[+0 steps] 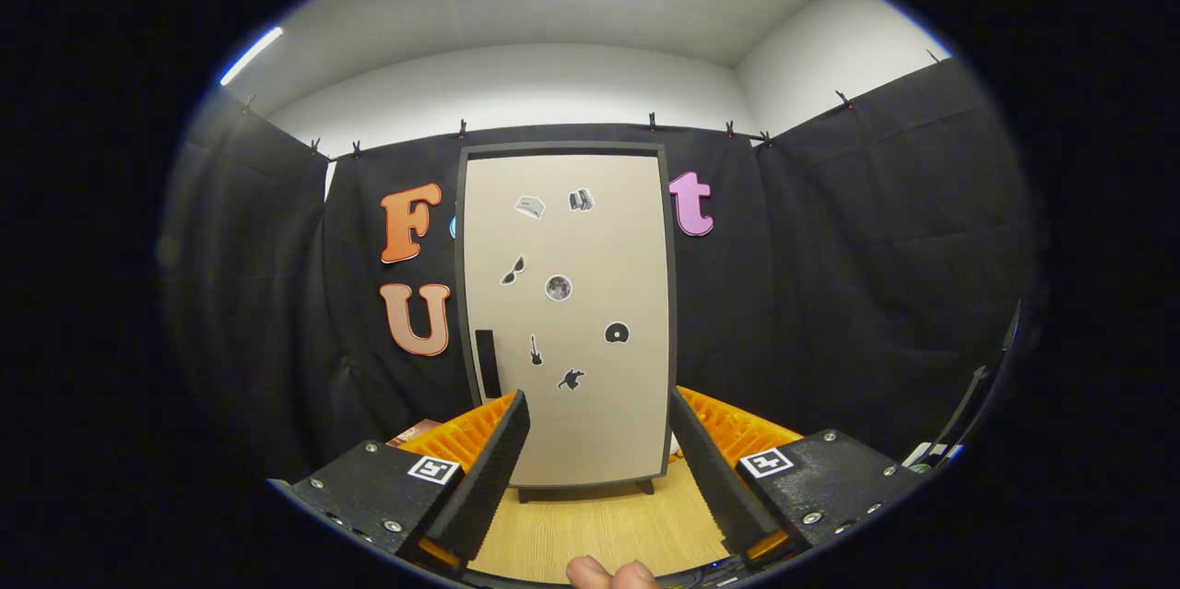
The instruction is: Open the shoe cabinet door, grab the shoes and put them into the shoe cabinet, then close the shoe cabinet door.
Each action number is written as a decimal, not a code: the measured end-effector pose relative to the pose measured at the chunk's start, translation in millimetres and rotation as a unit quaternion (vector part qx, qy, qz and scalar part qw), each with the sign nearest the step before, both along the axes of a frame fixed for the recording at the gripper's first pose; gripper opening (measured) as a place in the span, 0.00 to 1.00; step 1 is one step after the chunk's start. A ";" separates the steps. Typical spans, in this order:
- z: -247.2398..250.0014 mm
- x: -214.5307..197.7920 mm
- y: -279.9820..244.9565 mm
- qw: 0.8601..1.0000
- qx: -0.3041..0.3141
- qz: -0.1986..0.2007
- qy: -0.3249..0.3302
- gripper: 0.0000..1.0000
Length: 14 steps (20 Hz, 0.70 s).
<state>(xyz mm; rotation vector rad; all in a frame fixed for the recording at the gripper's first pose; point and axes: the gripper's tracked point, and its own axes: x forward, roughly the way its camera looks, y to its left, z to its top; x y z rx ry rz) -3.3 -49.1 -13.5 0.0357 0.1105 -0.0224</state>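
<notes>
Both fingers (pixel 498 469) of the gripper (pixel 599 469) stand wide apart with nothing between them but bare wooden floor (pixel 599 524) — they hold nothing and touch nothing. Their ribbed black pads face each other across the gap, and orange ribbing shows behind each one. Two fingertips of the person's hand (pixel 613 573) peek in just below the gripper.

Straight ahead, beyond the fingers and well apart from them, stands the shoe cabinet (pixel 567 317), backed against the black cloth wall. Its beige door (pixel 590 423) is closed flat within a dark frame and carries a scatter of small stickers. A dark vertical handle (pixel 487 362) sits low near the door's left edge, just above the tip of the left finger as seen from here. A little of something brown lies on the floor beside the left finger; what it is cannot be told.

The door looks like a stiff, light panel that should swing easily, probably hinged along its right side, since the handle is on the left. That handle is the place to take hold — narrow enough for the fingers to close across it or hook behind it. The cabinet is tall and slim on short feet, so a hard tug might rock it; a steady pull seems wiser.
</notes>
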 end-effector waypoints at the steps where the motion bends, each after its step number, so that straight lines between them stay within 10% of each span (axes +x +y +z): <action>1: -0.6 0.1 -1.4 1.000 0.000 -0.001 0.000 0.95; 14: 9.9 -6.8 3.0 1.000 0.006 0.000 0.003 0.95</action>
